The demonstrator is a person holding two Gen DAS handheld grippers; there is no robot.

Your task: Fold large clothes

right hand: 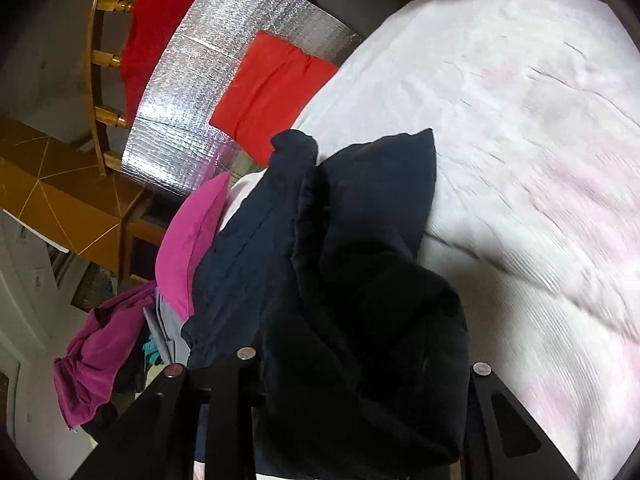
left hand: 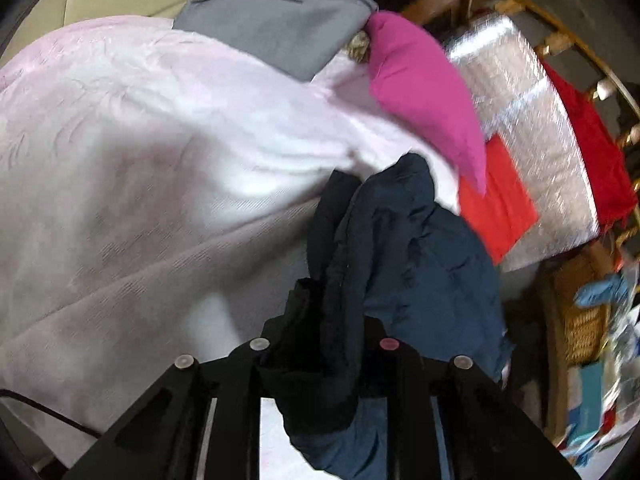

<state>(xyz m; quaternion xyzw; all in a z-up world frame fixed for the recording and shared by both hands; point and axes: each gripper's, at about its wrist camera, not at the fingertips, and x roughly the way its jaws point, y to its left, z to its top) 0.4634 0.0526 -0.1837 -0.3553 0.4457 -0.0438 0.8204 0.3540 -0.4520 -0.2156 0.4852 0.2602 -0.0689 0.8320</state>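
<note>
Covering most of both views, a pale pink, finely ribbed bedspread lies over a bed, rumpled into soft folds. Beyond its far edge sits a silver, quilted foil mat, with a flat orange-red folded cloth resting on it and a darker red garment draped along a wooden railing behind.

The task's thing, a dark navy, loosely bunched garment, hangs lifted above the bedspread between the two tools (its folds trail down toward the cameras). A folded grey fabric piece and a bright magenta cloth lie on the bedspread further back, the magenta one just beside the navy garment's upper end. A crumpled purple garment slumps at the bed's edge in the right wrist view.

The left gripper pinches a gathered edge of the navy garment, fabric spilling over its black fingers. The right gripper likewise clamps a thick bunch of the same garment, which hides most of its jaws.
</note>
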